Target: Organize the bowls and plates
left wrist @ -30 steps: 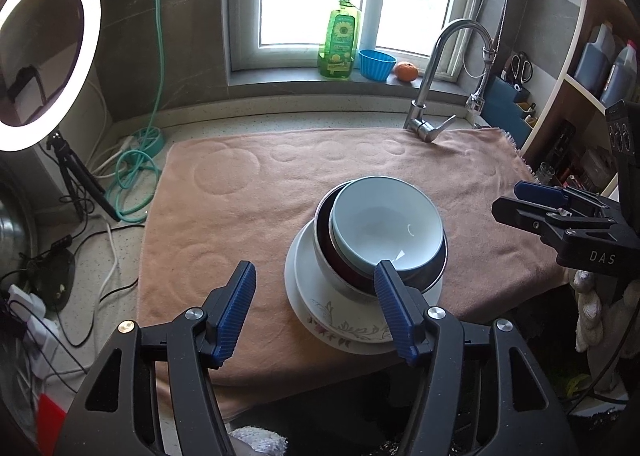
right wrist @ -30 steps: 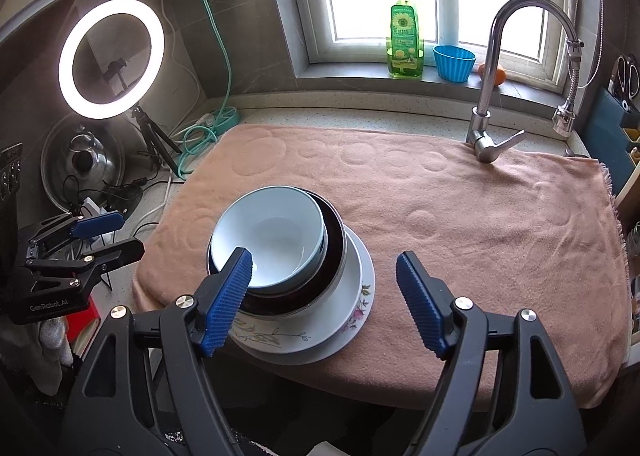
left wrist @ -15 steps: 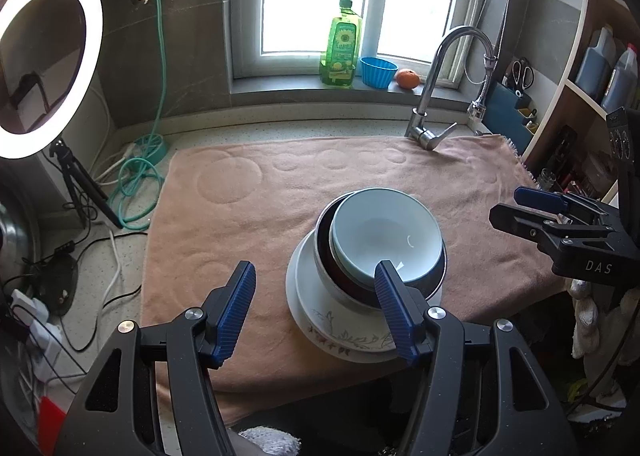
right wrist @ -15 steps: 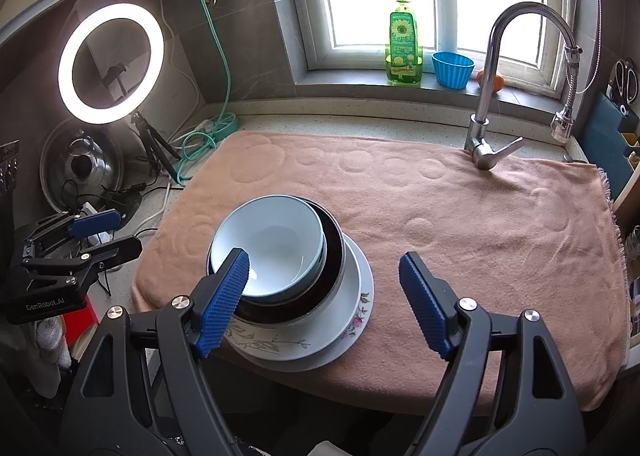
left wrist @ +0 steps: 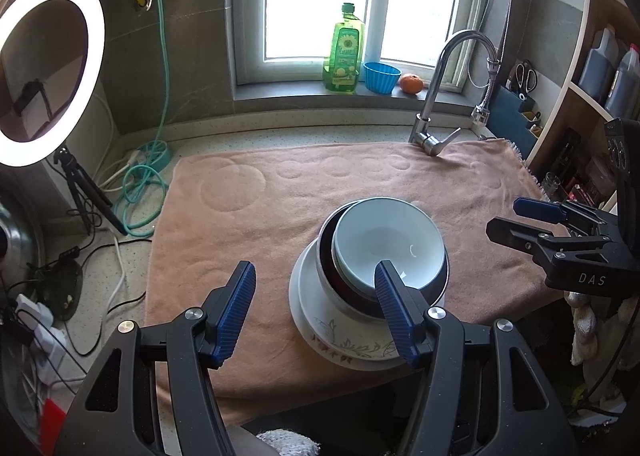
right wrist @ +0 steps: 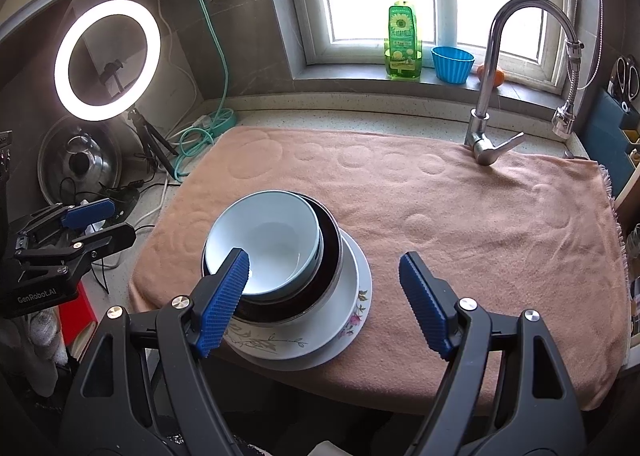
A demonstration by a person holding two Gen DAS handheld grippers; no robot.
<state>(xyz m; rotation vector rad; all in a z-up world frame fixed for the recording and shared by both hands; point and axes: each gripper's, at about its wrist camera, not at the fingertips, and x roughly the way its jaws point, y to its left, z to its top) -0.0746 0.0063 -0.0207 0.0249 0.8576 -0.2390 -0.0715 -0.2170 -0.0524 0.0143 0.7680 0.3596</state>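
A pale blue bowl sits inside a dark bowl, on white floral plates, stacked near the front edge of a pink towel. The stack also shows in the right wrist view: pale blue bowl, dark bowl, plates. My left gripper is open and empty, held back from the stack on its left. My right gripper is open and empty, held back above the towel's front edge. Each gripper appears in the other's view, the right one and the left one.
A faucet stands at the towel's back right. A green soap bottle, blue cup and orange sit on the windowsill. A ring light, cables and a pot lid crowd the left. Shelves stand at the right.
Both grippers have drawn back and up from the stack, which looks smaller and farther. The stack has not moved. Both stay open.
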